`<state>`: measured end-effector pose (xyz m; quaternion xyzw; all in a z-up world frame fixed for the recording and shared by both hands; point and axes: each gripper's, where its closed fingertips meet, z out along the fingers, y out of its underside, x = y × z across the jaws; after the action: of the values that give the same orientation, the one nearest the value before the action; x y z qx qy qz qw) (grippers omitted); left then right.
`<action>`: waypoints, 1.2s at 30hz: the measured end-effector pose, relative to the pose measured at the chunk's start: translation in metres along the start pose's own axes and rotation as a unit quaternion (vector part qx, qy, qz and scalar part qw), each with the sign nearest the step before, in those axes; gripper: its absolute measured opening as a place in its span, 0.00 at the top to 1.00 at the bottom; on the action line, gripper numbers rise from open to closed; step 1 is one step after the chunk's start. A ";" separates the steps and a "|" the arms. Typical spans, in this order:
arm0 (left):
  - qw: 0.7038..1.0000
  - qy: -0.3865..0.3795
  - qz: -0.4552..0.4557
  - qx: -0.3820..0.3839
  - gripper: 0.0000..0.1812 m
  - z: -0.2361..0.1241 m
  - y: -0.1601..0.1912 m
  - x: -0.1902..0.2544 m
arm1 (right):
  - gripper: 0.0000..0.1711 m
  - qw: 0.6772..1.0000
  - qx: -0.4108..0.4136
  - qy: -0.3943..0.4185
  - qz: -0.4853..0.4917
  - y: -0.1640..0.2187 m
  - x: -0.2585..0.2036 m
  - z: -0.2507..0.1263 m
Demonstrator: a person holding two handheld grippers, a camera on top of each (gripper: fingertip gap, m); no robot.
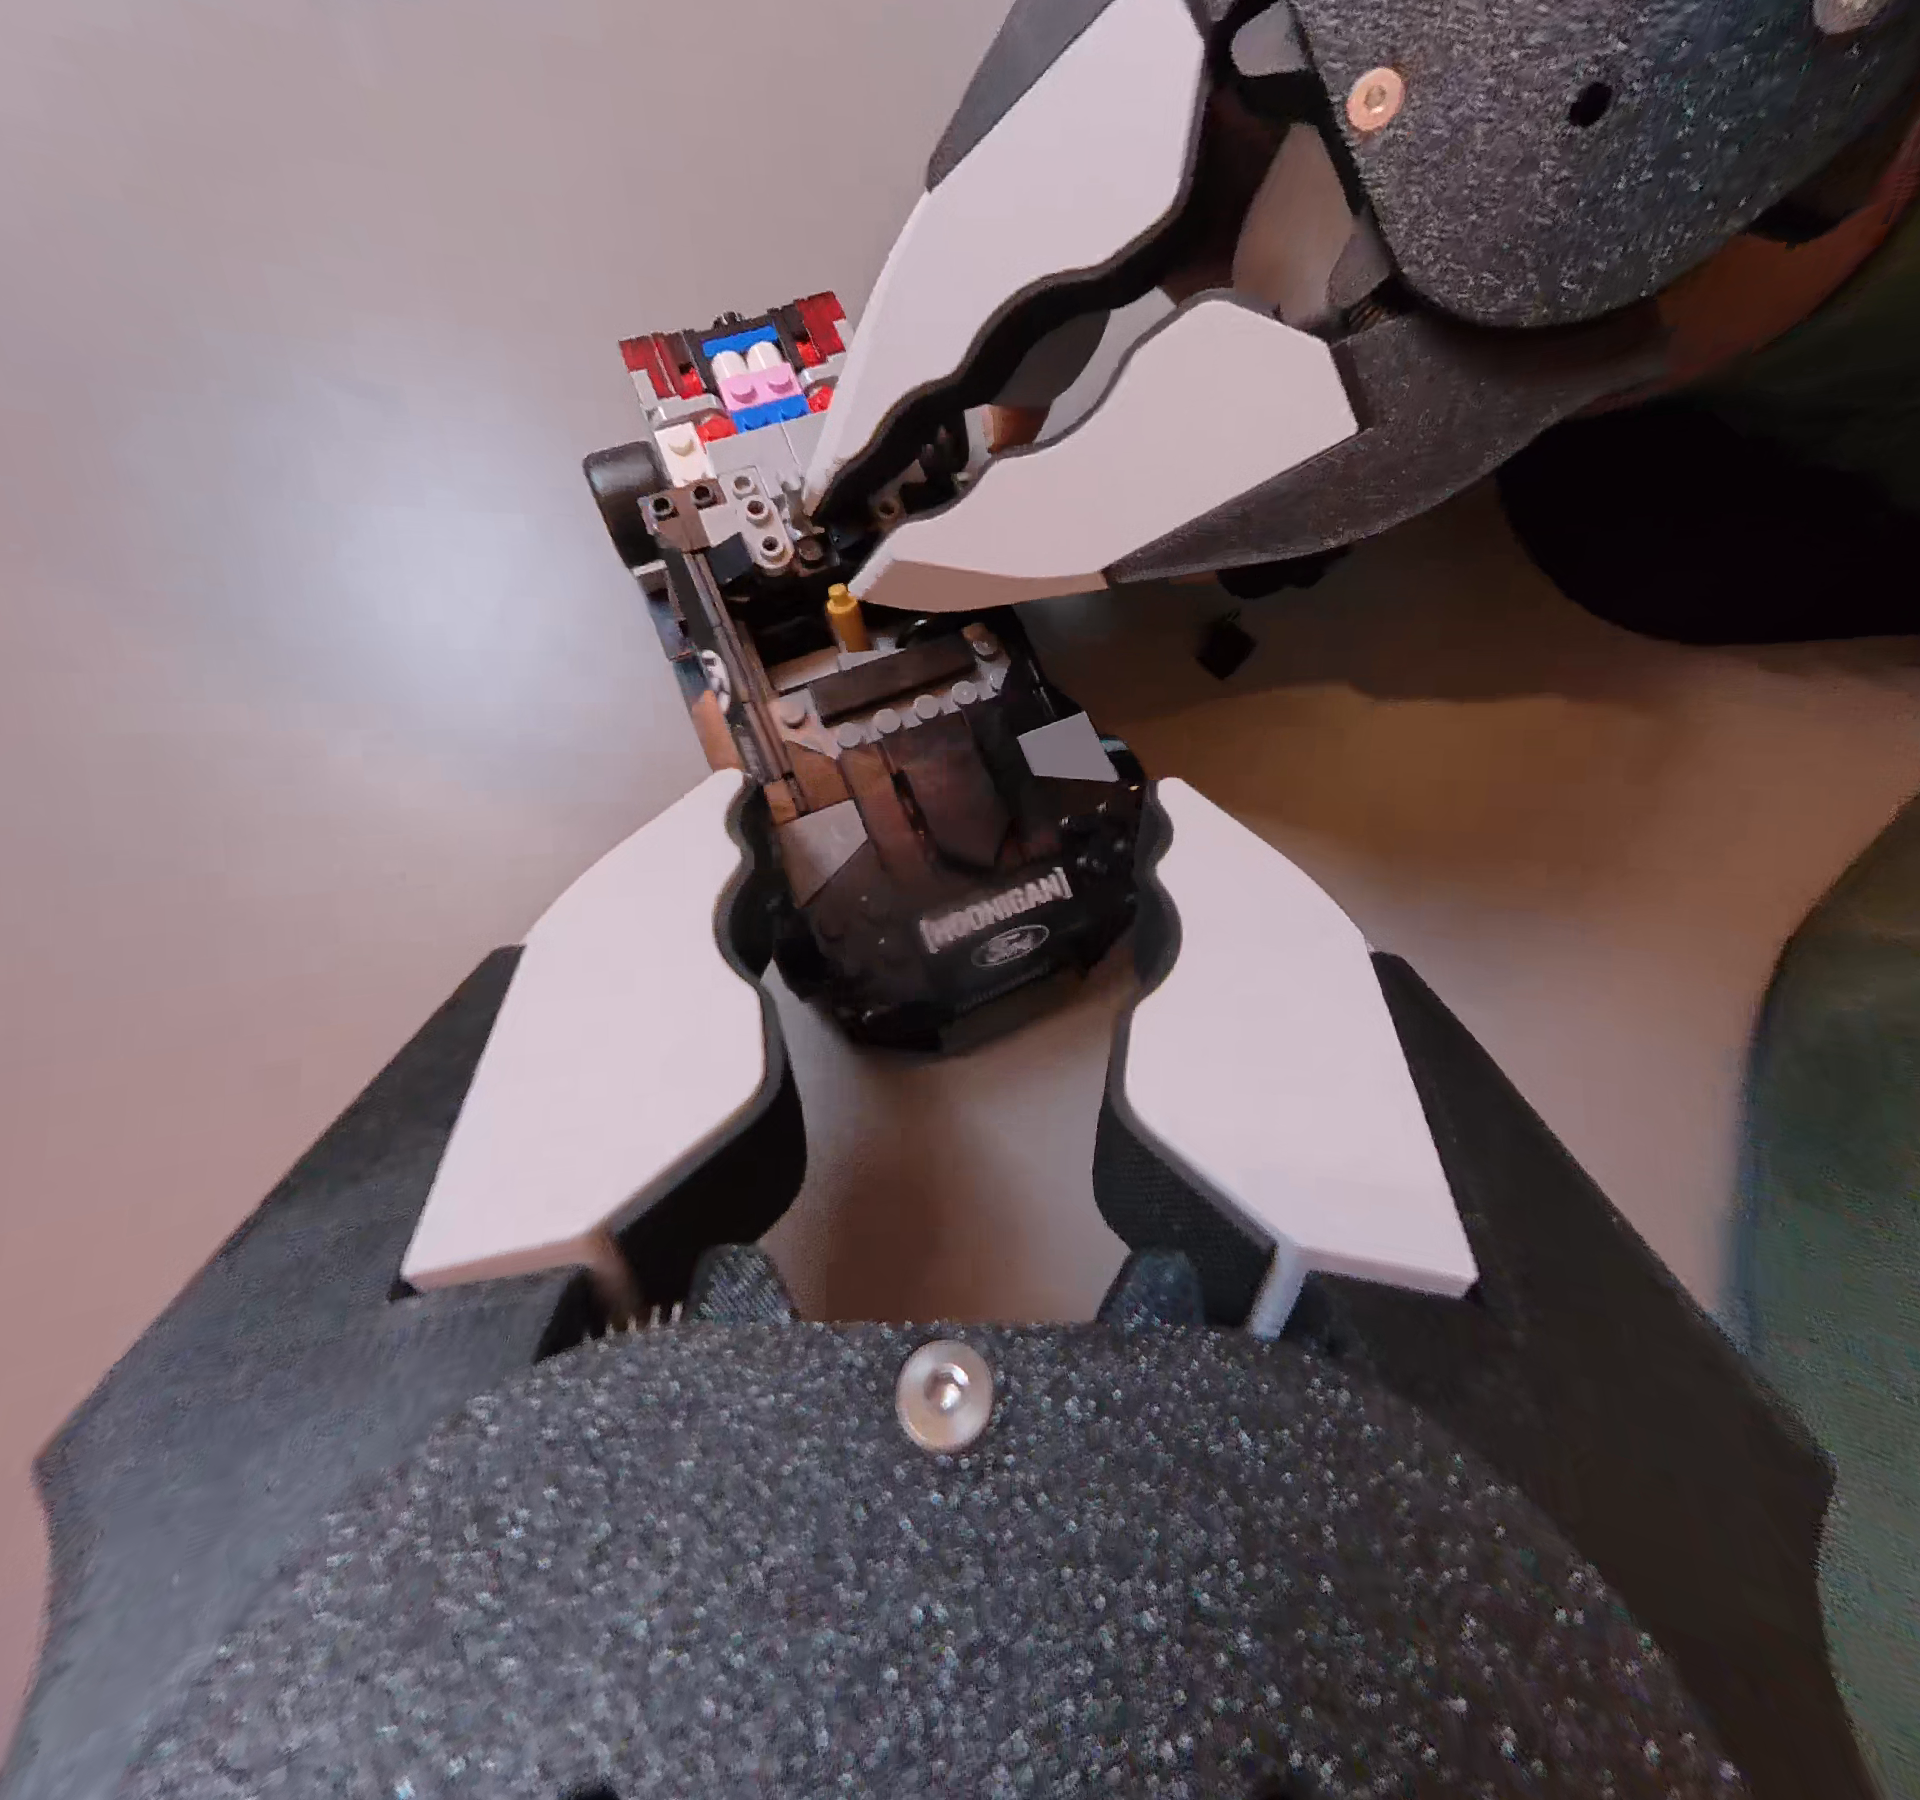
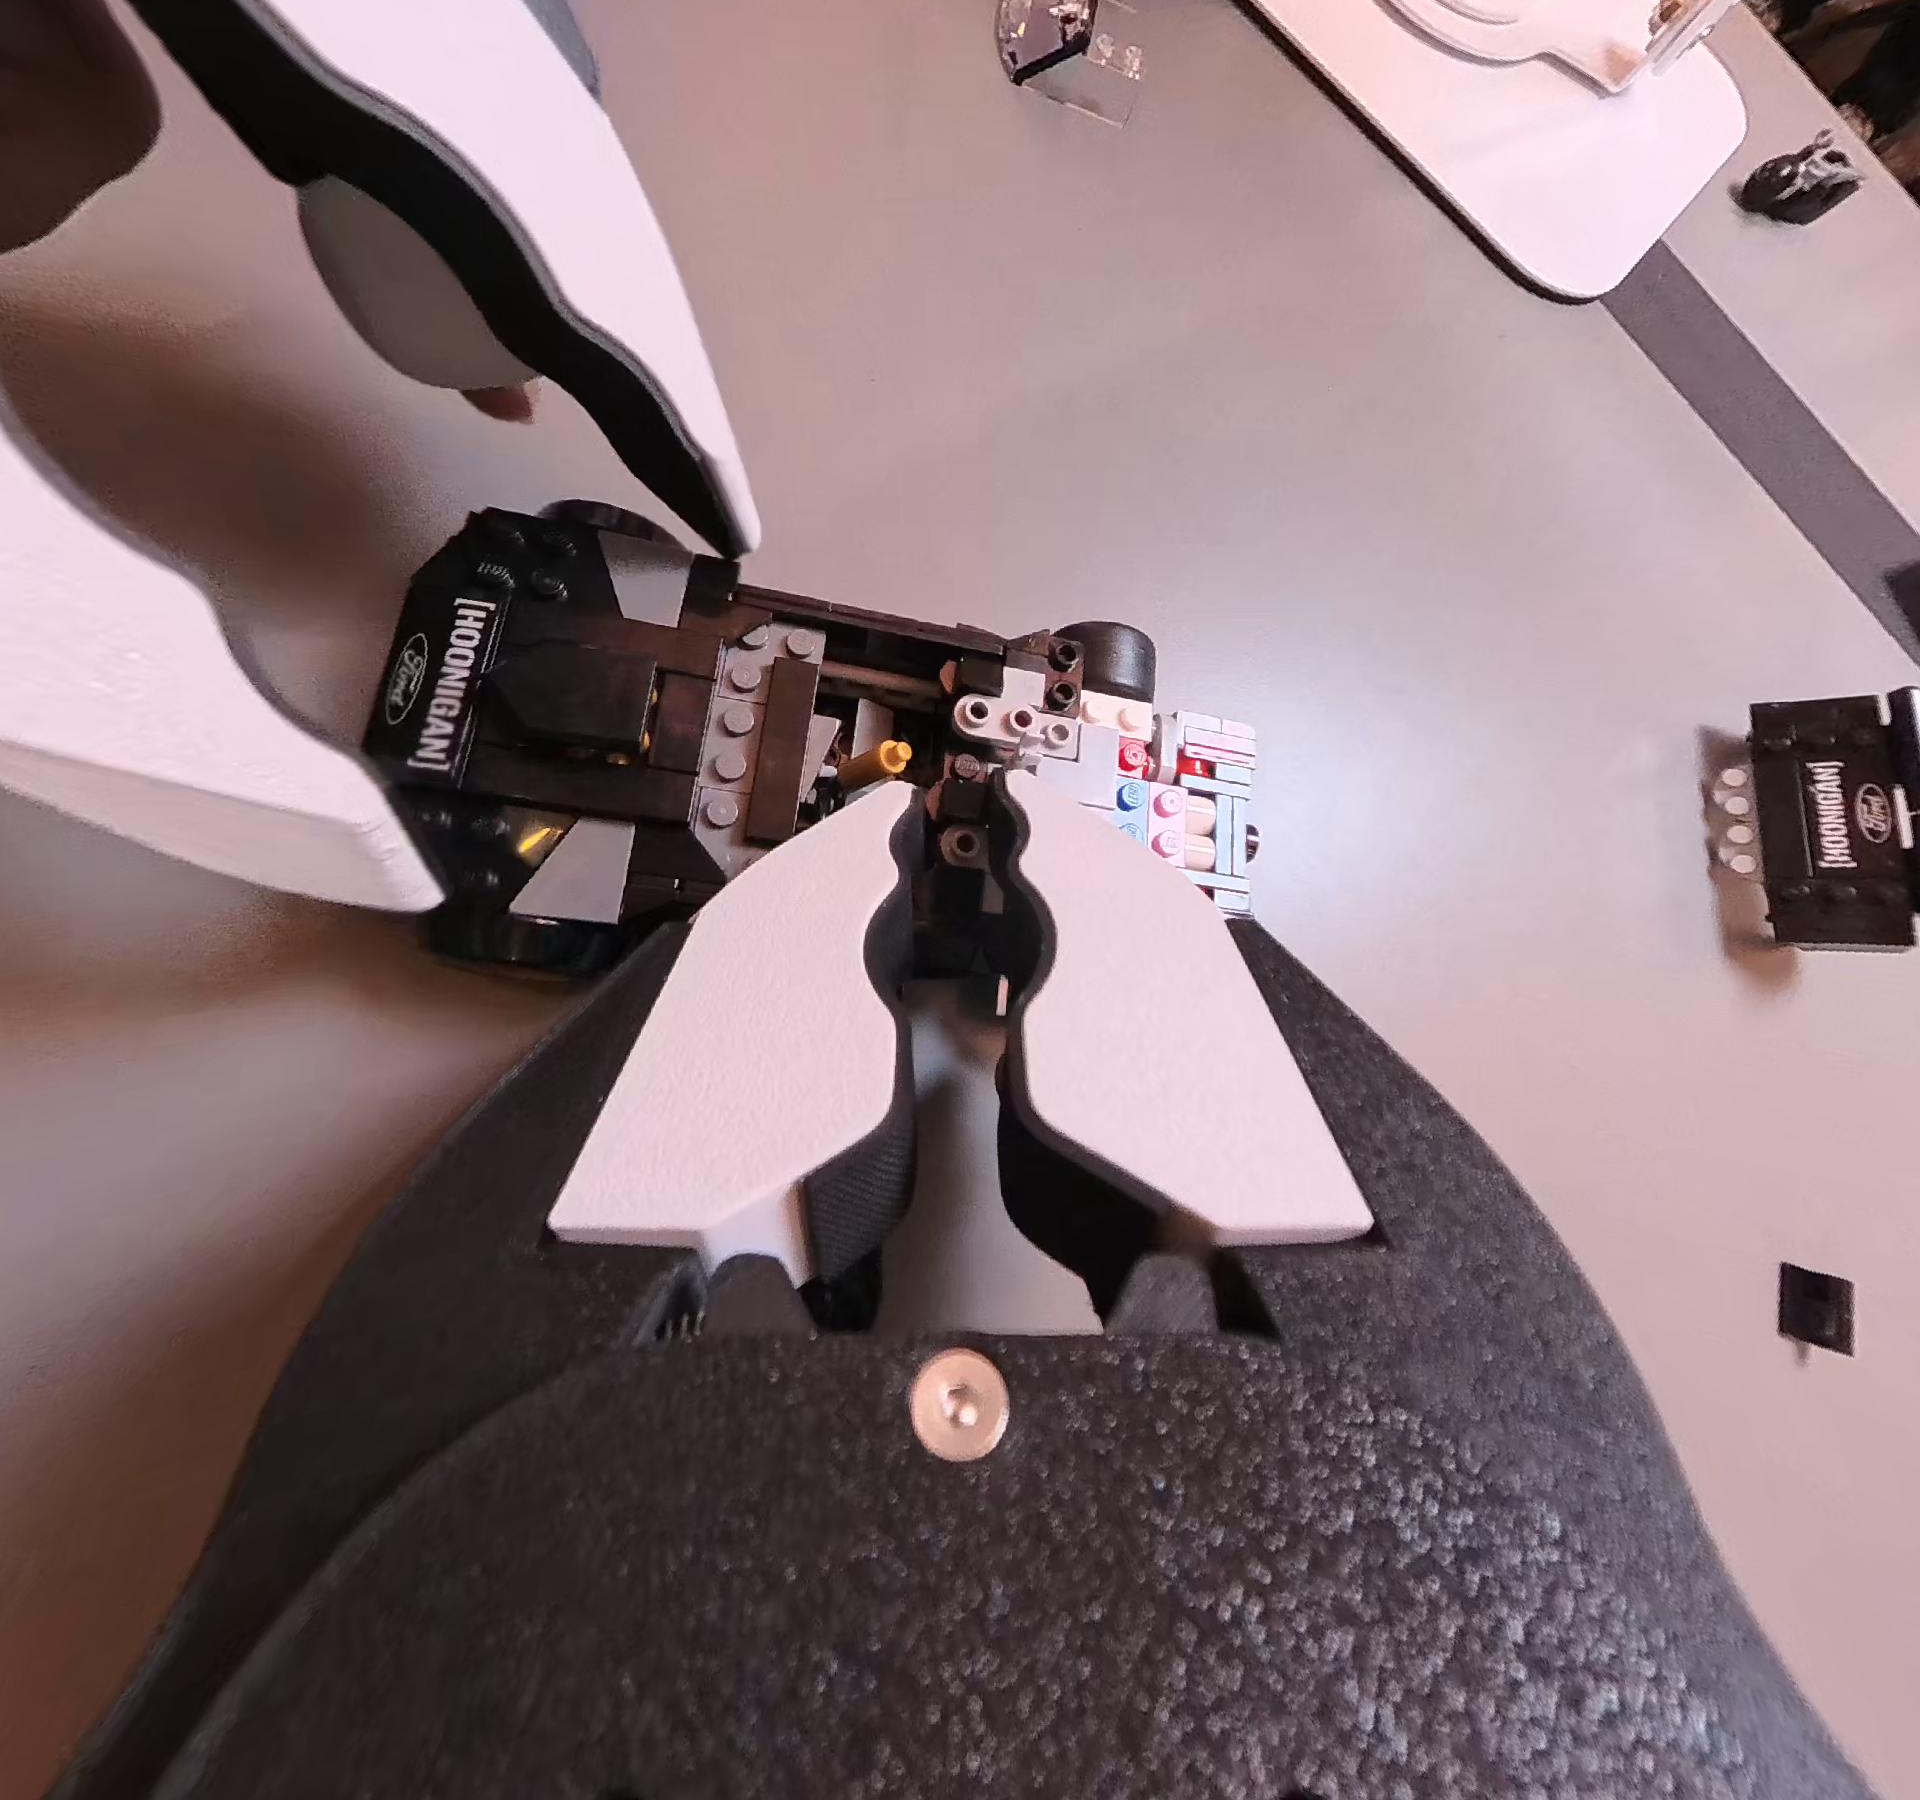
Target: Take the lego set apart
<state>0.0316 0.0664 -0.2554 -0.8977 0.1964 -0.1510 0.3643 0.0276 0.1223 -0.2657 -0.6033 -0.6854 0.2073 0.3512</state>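
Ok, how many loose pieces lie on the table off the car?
4: windscreen piece far back, dark part far right, black panel right, small black tile near right. More may be hidden.

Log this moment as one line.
left gripper: clamps black brick-built toy car nose | right gripper: pinching black side strip | grey tabletop

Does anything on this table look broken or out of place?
The lego car is roofless, its studs and a yellow pin exposed. Loose parts lie apart: a black panel and a clear windscreen piece. That fits disassembly, not damage.
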 end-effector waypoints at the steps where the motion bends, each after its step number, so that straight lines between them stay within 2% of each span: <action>1: 1.000 -0.001 -0.003 0.003 0.63 0.000 -0.001 0.003 | 0.93 1.000 0.000 0.001 0.001 0.000 0.001 0.000; 5: 0.998 -0.050 -0.010 0.033 0.69 -0.002 -0.008 0.005 | 0.93 1.000 0.002 0.001 0.003 0.000 0.001 0.000; 9: 0.995 -0.098 -0.022 0.013 0.74 0.004 0.000 -0.003 | 0.93 1.000 0.004 0.001 0.003 0.000 0.001 0.000; 12: 0.994 -0.102 -0.040 0.010 0.79 0.002 0.001 -0.005 | 0.93 1.000 0.006 0.000 -0.001 0.000 0.000 0.000; 19: 0.994 -0.105 -0.027 -0.021 0.81 0.003 0.002 -0.003 | 0.93 1.000 0.006 -0.003 -0.001 0.000 -0.002 0.000; 36: 0.994 -0.105 -0.020 0.034 0.81 0.001 0.004 -0.002 | 0.94 0.998 0.009 0.006 -0.063 -0.002 -0.006 -0.001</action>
<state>0.0299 0.0654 -0.2591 -0.8996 0.1339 -0.0693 0.4099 0.0268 0.1158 -0.2654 -0.5574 -0.7178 0.1869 0.3730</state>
